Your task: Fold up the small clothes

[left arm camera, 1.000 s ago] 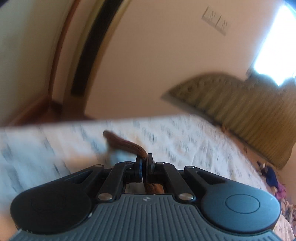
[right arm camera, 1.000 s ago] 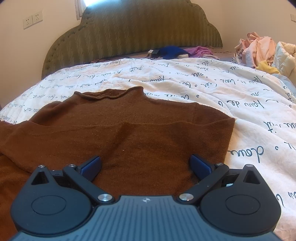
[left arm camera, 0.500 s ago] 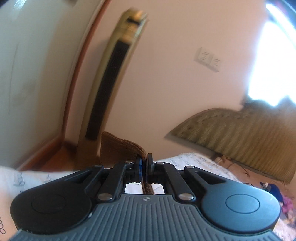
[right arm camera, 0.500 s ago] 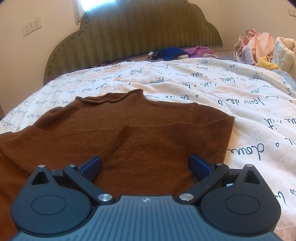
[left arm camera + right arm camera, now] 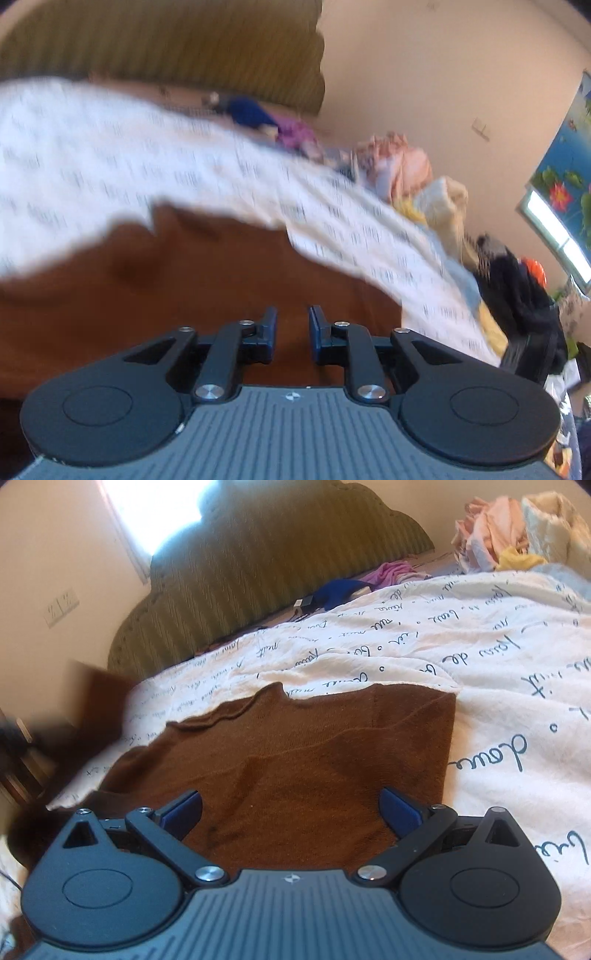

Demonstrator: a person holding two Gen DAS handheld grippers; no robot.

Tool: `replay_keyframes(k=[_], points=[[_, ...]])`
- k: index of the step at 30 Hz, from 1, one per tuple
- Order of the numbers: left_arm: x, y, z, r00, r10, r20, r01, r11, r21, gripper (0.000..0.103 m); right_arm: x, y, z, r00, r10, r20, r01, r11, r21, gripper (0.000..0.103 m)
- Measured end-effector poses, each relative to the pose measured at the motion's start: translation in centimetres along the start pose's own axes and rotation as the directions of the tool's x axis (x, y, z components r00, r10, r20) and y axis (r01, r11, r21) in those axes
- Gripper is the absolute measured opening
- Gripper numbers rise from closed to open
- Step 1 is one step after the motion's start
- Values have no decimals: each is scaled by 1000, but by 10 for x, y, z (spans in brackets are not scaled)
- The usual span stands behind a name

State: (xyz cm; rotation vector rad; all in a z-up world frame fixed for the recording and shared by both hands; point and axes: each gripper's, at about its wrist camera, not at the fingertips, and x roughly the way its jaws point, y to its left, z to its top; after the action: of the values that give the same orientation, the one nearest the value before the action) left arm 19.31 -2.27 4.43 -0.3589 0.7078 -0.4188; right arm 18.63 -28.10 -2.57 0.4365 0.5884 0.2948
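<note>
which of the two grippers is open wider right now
The right gripper: its blue-padded fingers are spread wide over the brown sweater. The left gripper shows only a narrow gap.

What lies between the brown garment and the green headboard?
In the right wrist view, only the white script-printed quilt separates the brown garment from the green headboard.

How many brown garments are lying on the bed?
1: a brown top spread flat on the bedspread, just ahead of both open grippers. The clothes pile at the bed's far corner may hide others.
</note>
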Motion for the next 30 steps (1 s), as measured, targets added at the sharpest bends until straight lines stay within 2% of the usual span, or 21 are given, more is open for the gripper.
replay_keyframes(k=[1,2,3,4,5,7,9,12,13,15,17,19,20,21,22,23,26,30], points=[[-2,1,-8,1000,-11,4,11,1000,-11,34,-1,-3,0,1000,17,3,-17,1000,21,103],[-10,5,-12,999,-31,21,31,999,-15,52,-3,-7,1,999,36,8,-37,998,45,103],[-21,9,-15,998,-44,53,45,999,-12,60,-4,-11,1,999,52,13,-53,996,65,103],[-41,11,-15,994,-42,103,42,999,1,73,-4,-14,2,998,68,16,-69,994,84,103],[-57,16,-17,988,-29,153,25,999,23,80,-4,-16,2,997,79,18,-80,992,97,103],[-89,23,-20,972,25,233,-39,998,58,83,-3,-15,6,997,80,0,-80,991,108,103],[-118,36,-27,954,90,287,-105,994,38,84,-4,-4,17,995,73,-67,-64,991,119,103],[-140,65,-40,935,173,309,-155,984,-82,85,-4,13,34,975,199,-101,-179,968,178,103],[-142,76,-45,933,197,301,-166,978,-128,84,3,20,39,969,202,-143,-172,966,194,103],[-144,90,-55,929,234,286,-181,963,-202,83,27,26,44,942,204,-266,-140,961,240,102],[-144,95,-65,918,258,300,-200,957,-209,84,46,32,43,924,183,-335,-103,965,243,92],[-140,98,-76,904,298,306,-247,949,-195,86,54,40,43,921,159,-356,-85,973,213,91],[-136,103,-82,906,307,291,-252,945,-210,85,55,45,42,921,153,-357,-84,975,204,83],[-134,110,-81,920,290,262,-224,940,-256,85,57,48,42,919,144,-367,-75,978,195,73],[-135,116,-81,925,273,263,-195,938,-287,86,61,50,42,916,119,-382,-52,982,181,45],[-137,119,-81,920,279,275,-192,933,-303,88,62,49,40,917,87,-389,-25,986,163,21],[-139,125,-82,920,276,279,-177,926,-333,88,58,50,39,920,102,-379,-47,988,150,12],[-142,123,-84,915,276,296,-177,930,-321,90,23,47,59,939,166,-301,-130,982,137,10]])
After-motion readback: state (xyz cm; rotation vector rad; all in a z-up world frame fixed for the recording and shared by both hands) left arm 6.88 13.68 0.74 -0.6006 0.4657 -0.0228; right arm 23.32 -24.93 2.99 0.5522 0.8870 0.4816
